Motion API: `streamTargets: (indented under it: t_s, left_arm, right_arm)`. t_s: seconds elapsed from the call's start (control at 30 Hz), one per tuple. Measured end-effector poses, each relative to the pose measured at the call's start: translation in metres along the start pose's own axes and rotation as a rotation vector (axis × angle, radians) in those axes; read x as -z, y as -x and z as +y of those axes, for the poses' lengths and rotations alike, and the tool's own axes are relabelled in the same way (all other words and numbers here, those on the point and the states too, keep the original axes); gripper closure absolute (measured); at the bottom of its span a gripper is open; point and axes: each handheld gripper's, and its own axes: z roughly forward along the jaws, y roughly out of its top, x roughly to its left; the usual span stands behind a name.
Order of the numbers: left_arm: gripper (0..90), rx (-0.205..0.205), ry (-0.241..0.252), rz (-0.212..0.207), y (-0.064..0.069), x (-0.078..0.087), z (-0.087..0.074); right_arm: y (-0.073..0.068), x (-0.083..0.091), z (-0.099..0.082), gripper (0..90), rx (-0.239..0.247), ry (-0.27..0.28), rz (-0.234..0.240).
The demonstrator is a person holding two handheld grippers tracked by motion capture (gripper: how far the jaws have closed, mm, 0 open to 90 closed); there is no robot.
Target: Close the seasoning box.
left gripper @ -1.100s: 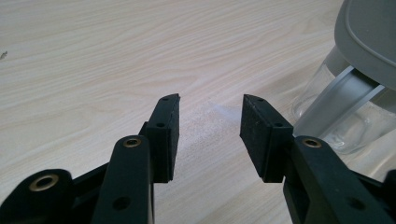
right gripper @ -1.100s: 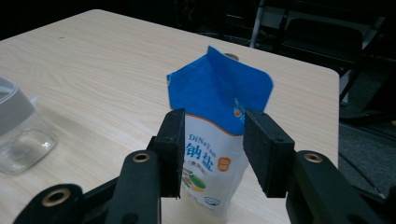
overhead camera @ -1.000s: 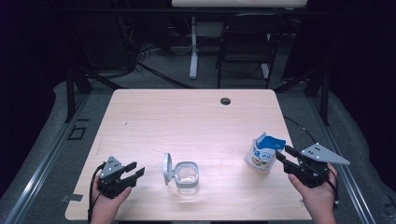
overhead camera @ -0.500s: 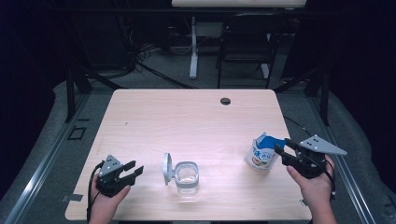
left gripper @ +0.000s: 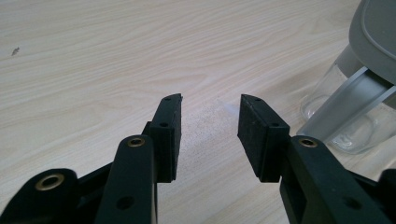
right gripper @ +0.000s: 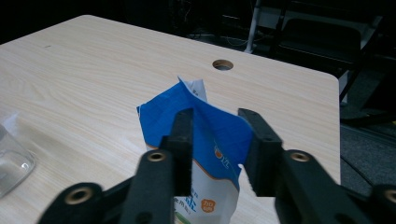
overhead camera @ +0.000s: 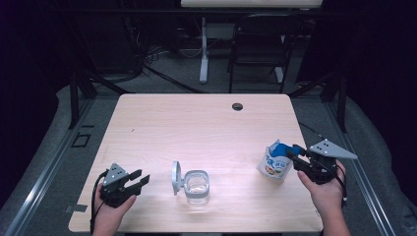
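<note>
We stand over a pale wooden table point(overhead camera: 206, 128) in a dark studio, a person's two hands entering from the near edge, each carrying a claw. At the near right, the right claw point(overhead camera: 295, 156) has its jaws on either side of the blue folded top of a white-and-blue pouch point(overhead camera: 274, 164), which stands upright close to the table's right edge. In the right gripper view we see the pouch point(right gripper: 205, 154) rising between the two black fingers point(right gripper: 184, 140); the jaws have just been closing around it, and the pads sit against the crumpled blue top on both sides, so we read the pouch as gripped. The grey three-cornered plate rides on top of this claw, and its cable trails off toward the right.

At the near left, the left claw point(overhead camera: 138, 180) lies low by the table's near edge, pointing right, its jaws parted with nothing but bare wood between them. The left gripper view confirms this: the left claw point(left gripper: 210, 126) is open over the tabletop.

Between the two hands, nearer the left one, stands a clear glass jar point(overhead camera: 196, 184) with its grey hinged lid point(overhead camera: 176, 177) flipped up on the left side. We see the jar point(left gripper: 343, 126) again just beyond the left claw, apart from it. A round grommet hole point(overhead camera: 237, 106) marks the far side of the table.
</note>
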Motion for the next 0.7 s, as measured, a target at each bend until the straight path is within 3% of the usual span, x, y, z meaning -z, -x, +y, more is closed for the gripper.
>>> streamTargets:
  t_s: [0.2, 0.37, 0.7]
  left_arm:
    - [61.2, -0.006, -0.017, -0.01, 0.001, 0.0, 0.0]
    - [61.4, -0.004, -0.008, -0.009, 0.001, -0.001, 0.001]
    - [61.3, 0.004, -0.015, -0.005, 0.0, -0.002, -0.002]
  right_arm:
    - [0.0, 0.004, 0.002, 88.0, 0.039, -0.026, 0.053]
    - [-0.008, 0.006, 0.004, 90.0, 0.072, -0.037, 0.11]
    - [-0.025, 0.013, 0.001, 90.0, 0.097, -0.037, 0.147]
